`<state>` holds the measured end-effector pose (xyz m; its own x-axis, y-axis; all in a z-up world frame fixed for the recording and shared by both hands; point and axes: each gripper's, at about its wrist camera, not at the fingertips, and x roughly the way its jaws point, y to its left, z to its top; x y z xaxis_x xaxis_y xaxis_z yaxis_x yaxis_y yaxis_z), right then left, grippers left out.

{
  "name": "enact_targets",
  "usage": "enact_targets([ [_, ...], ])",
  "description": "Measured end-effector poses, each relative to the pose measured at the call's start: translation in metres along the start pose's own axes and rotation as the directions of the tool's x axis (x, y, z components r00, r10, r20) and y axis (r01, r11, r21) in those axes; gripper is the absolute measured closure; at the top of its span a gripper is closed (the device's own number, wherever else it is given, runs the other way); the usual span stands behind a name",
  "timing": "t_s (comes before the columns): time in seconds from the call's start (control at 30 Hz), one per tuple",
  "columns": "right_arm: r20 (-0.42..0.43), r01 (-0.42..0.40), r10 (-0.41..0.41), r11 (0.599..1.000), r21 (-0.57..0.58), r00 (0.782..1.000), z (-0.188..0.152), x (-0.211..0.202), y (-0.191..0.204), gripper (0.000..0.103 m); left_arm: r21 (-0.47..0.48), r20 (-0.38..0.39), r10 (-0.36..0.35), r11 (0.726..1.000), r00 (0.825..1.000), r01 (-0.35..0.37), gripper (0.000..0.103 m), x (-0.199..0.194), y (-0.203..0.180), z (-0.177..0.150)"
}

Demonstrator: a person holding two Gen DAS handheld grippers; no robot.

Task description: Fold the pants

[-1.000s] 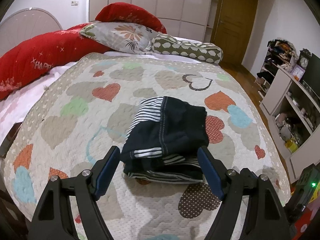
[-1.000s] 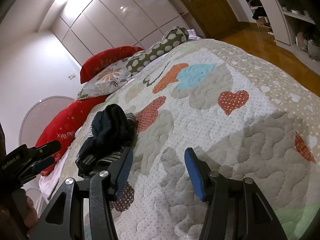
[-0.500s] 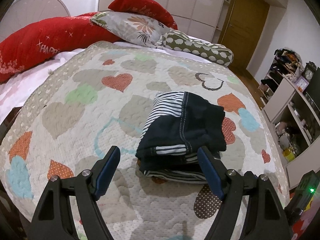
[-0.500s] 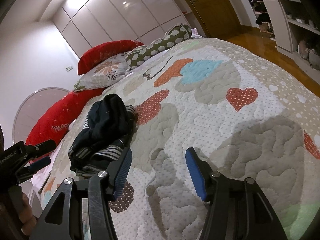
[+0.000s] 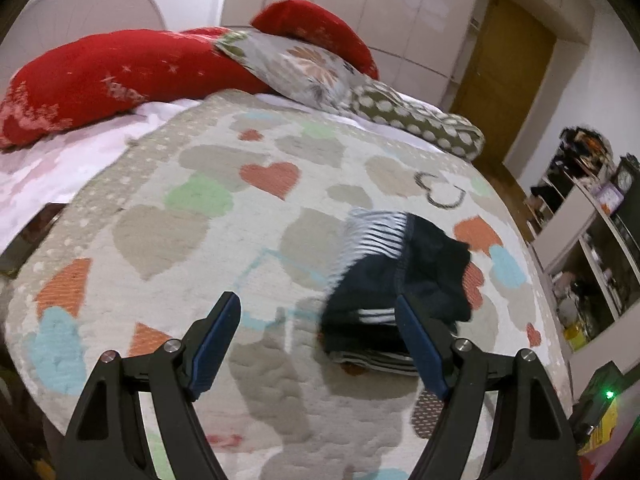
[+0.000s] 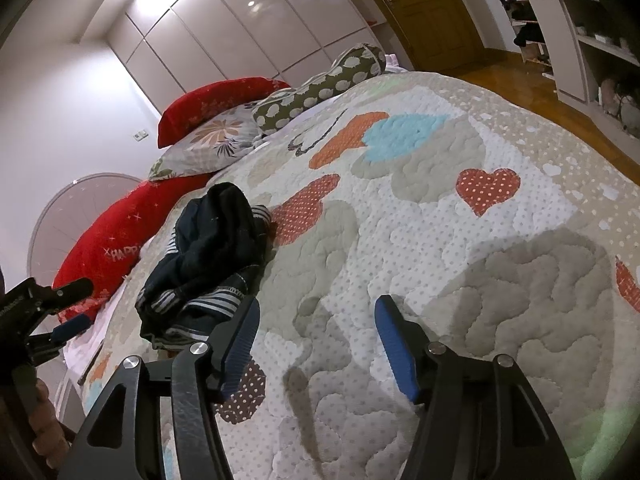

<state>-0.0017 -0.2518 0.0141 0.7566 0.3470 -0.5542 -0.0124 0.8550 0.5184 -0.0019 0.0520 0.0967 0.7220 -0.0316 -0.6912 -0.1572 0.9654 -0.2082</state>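
Your left gripper [image 5: 318, 334] stood wide, its blue pads apart with nothing pressed between them; only quilt [image 5: 192, 240] showed in the gap. Its right finger [image 5: 420, 344] overlapped the near edge of the pants [image 5: 400, 280] in the left wrist view, but the pad did not press on the cloth. That view was blurred, so fine detail of the fabric could not be told.

Your right gripper [image 6: 316, 344] was also released, and its jaws had just been opening, with no thing between them, just bare quilt. Its left finger [image 6: 238, 340] sat just beside the lower corner of the pants, apart from them as far as could be seen.

The pants lay as a small folded bundle on the quilt, dark navy on top with white-striped layers showing at the near edge and on one side. From the right wrist view they sat to the left of your right gripper; your left gripper showed at that view's far left edge, with part of your hand [image 6: 44, 432] below it.

Beyond the pants, red pillows [image 5: 120, 72], a floral pillow [image 5: 296, 68] and a spotted bolster [image 5: 416, 124] lay at the head of the bed. A wooden door [image 5: 504, 76] and open shelves [image 5: 592, 240] stood to the right.
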Motion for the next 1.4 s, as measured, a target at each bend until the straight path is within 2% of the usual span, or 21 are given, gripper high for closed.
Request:
enact_targets([
  [0.1, -0.003, 0.005, -0.005, 1.000, -0.014, 1.000, 0.000, 0.002, 0.002, 0.036, -0.033, 0.007, 0.009, 0.999, 1.000, -0.009, 0.022, -0.005, 0.019, -0.001],
  [0.23, -0.012, 0.011, -0.011, 0.999, -0.037, 1.000, 0.000, 0.004, 0.005, 0.033, -0.084, -0.029, -0.019, 0.996, 0.999, 0.017, 0.022, -0.004, 0.041, -0.003],
  [0.37, -0.016, 0.024, -0.025, 0.998, -0.051, 1.000, -0.001, 0.005, 0.008, 0.032, -0.083, -0.046, -0.023, 0.996, 0.999, 0.020, 0.022, -0.007, 0.054, -0.006],
  [0.6, -0.025, 0.067, -0.070, 0.994, -0.092, 0.997, -0.002, 0.008, 0.015, 0.030, 0.001, -0.072, 0.055, 0.998, 0.996, -0.055, 0.021, -0.006, 0.057, -0.014],
  [0.83, -0.032, 0.104, -0.109, 0.986, -0.130, 0.994, -0.004, 0.012, 0.021, 0.029, 0.092, -0.046, 0.113, 0.990, 0.993, -0.108, 0.021, -0.007, 0.049, -0.024],
  [1.4, -0.032, 0.119, -0.125, 0.982, -0.145, 0.992, -0.004, 0.015, 0.024, 0.027, 0.155, -0.092, 0.113, 0.983, 0.989, -0.098, 0.021, 0.003, 0.036, -0.033],
])
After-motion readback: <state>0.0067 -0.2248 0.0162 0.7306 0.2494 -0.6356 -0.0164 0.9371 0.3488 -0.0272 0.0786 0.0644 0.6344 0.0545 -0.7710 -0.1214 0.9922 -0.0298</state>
